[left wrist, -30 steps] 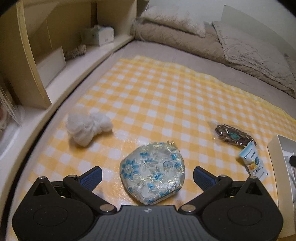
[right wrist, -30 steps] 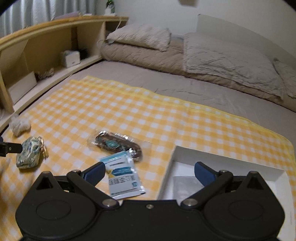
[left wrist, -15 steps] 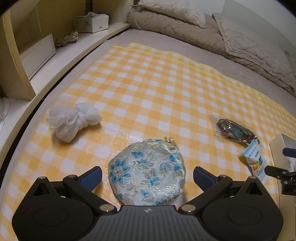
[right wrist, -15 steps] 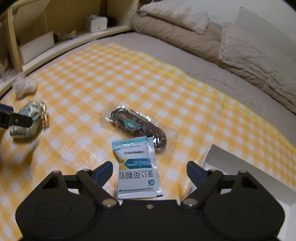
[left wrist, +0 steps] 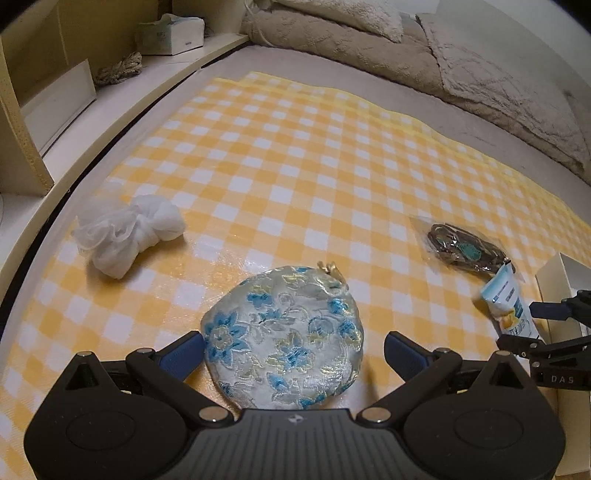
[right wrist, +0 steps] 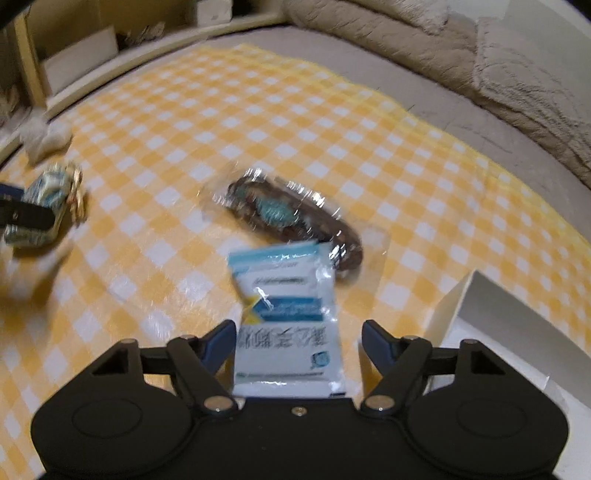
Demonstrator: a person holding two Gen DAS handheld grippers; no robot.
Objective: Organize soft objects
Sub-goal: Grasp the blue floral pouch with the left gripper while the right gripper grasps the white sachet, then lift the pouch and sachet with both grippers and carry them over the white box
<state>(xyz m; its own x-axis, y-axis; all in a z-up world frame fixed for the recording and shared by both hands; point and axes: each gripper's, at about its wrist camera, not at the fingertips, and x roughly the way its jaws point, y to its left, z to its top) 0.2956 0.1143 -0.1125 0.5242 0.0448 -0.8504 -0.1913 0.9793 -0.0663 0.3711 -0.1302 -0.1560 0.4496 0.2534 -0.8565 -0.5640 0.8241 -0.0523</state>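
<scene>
A round floral pouch lies on the yellow checked cloth, between the open fingers of my left gripper; the left pad is at its edge. A white and blue sachet lies between the open fingers of my right gripper, not gripped. A clear bag with a dark item lies just beyond the sachet. A white mesh bundle lies to the left. The pouch also shows at the right wrist view's left edge.
A white open box sits at the right of the cloth. A wooden shelf with a tissue box and a rope coil runs along the left. Beige pillows and a duvet lie at the back.
Both grippers have moved forward and down. The pouch now lies between the left fingers, and the sachet between the right fingers. The right wrist view is blurred by motion.
</scene>
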